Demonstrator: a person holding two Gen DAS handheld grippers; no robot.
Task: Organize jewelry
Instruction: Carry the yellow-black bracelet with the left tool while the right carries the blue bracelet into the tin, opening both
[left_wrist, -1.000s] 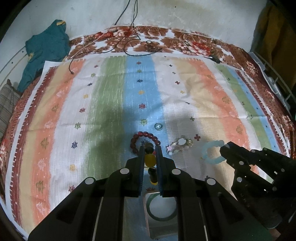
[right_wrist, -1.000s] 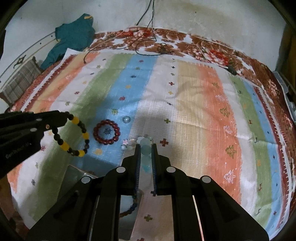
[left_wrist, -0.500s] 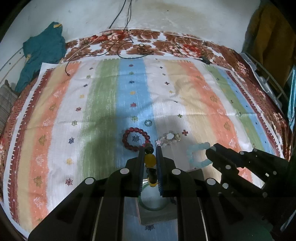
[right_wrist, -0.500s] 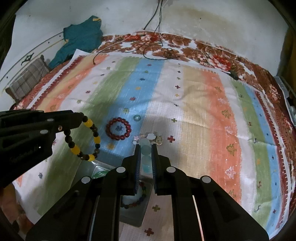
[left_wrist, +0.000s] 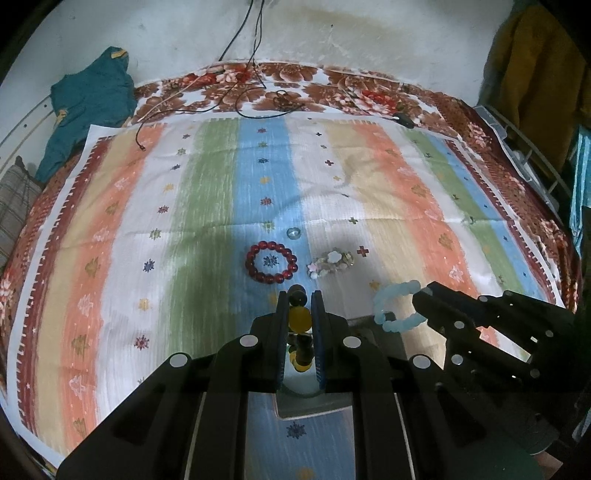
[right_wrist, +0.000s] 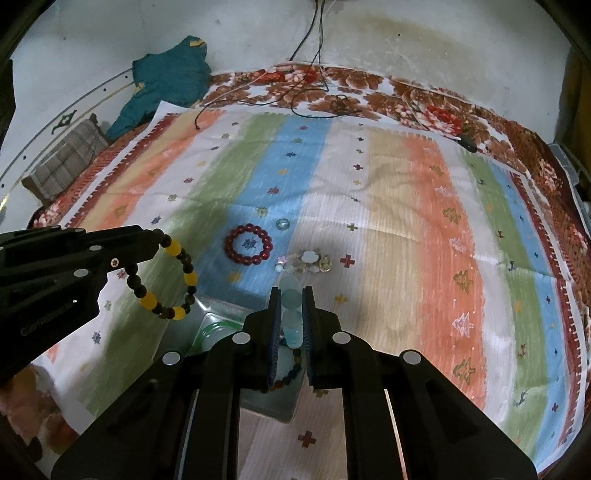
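Note:
My left gripper is shut on a yellow-and-dark bead bracelet, which also hangs from it in the right wrist view. My right gripper is shut on a pale blue bead bracelet, seen in the left wrist view. Both hover over a clear jewelry box on the striped cloth. A red bead bracelet, a shell-and-flower bracelet and a small clear ring lie on the cloth beyond the box.
The box holds a green bangle and a dark multicolour bead bracelet. A teal garment and a checked cushion lie at the far left. Cables trail at the back. A wire rack stands on the right.
Both grippers have lifted and pulled back with their bracelets. The box now lies under them and the cloth items look farther off.

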